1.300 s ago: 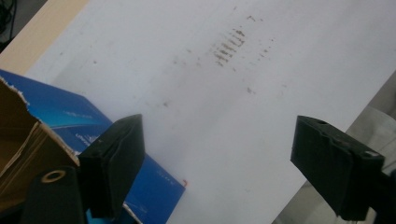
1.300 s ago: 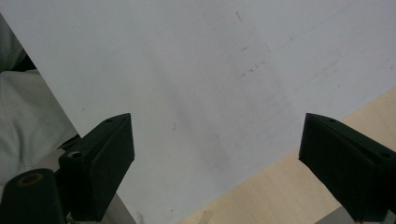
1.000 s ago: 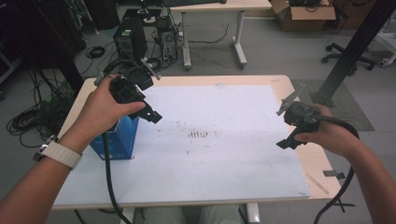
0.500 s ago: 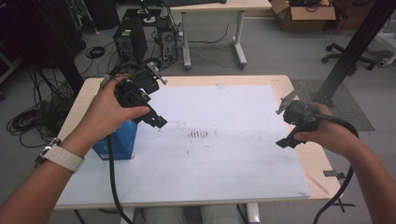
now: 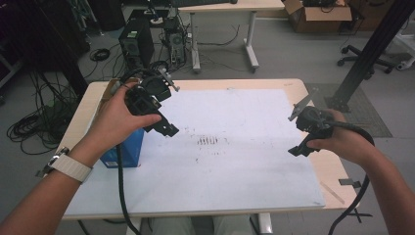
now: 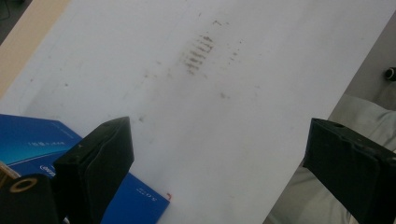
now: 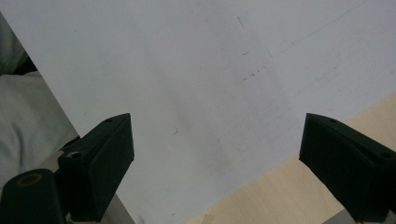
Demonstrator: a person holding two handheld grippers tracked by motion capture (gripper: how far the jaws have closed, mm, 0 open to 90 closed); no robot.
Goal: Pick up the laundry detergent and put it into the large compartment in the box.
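— Blue box (image 5: pixel 126 147): where do we have it?
— Lying flat at the left edge of the white sheet (image 5: pixel 235 161) on the table (image 5: pixel 293 85), just below our left gripper (image 6: pixel 217 168).
— Pinched?
— No. Our left jaws have just been opening and stand spread, with nothing between them.
— And our right gripper (image 7: pixel 215 163)?
— Spread wide too, empty, above the sheet's right edge, well apart from the box.
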